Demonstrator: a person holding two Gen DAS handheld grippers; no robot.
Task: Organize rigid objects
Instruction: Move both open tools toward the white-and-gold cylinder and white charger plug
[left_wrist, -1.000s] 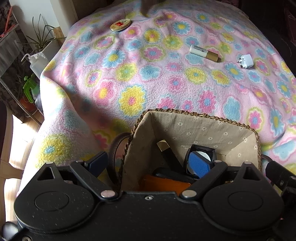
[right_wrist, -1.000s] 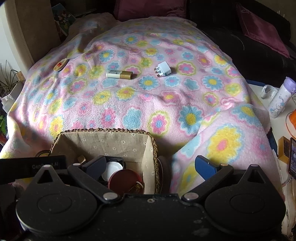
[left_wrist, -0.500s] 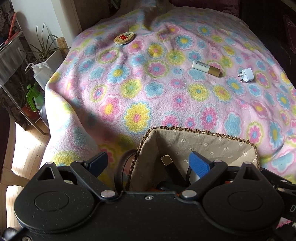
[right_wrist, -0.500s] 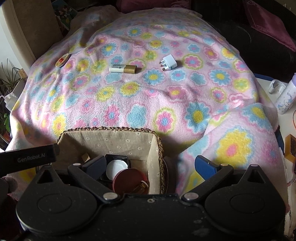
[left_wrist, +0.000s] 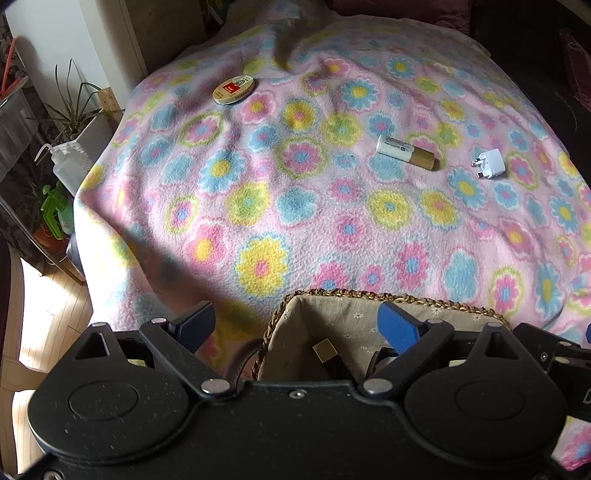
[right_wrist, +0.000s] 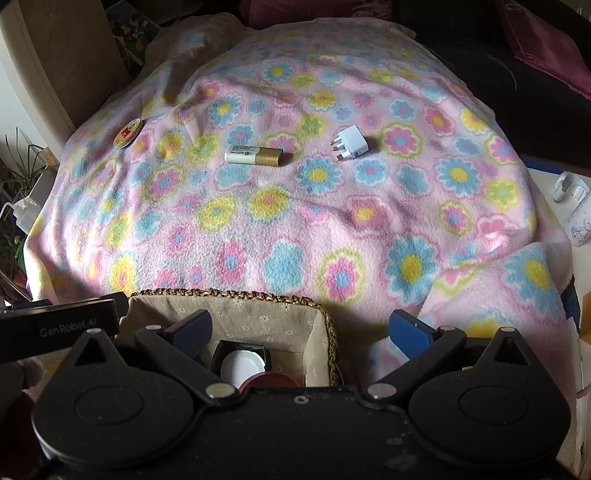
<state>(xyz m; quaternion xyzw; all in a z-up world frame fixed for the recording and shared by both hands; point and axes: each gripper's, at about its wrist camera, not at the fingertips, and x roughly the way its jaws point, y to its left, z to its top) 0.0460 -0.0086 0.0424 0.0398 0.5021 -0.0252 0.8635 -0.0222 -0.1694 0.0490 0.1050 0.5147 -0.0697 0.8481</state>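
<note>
A fabric-lined woven basket (left_wrist: 369, 297) (right_wrist: 236, 295) sits at the near edge of a flowered blanket, with several items inside, among them a compact mirror (right_wrist: 242, 363). My left gripper (left_wrist: 297, 325) hangs open and empty over the basket's left rim. My right gripper (right_wrist: 301, 328) is open and empty over its right rim. Far out on the blanket lie a round tin (left_wrist: 233, 89) (right_wrist: 127, 133), a white-and-gold tube (left_wrist: 406, 152) (right_wrist: 255, 155) and a white plug adapter (left_wrist: 489, 164) (right_wrist: 349, 144).
The blanket (left_wrist: 295, 206) drops off at the left to a wooden floor (left_wrist: 40, 295), plants (left_wrist: 70, 110) and a squeeze bottle (left_wrist: 68, 164). A white side table with a bottle (right_wrist: 580, 221) stands at the right; dark cushions (right_wrist: 546, 40) lie behind.
Both grippers have drawn back and up from the basket, which now sits lower in both views. More of the blanket shows. The jaws have stayed as wide as before.
</note>
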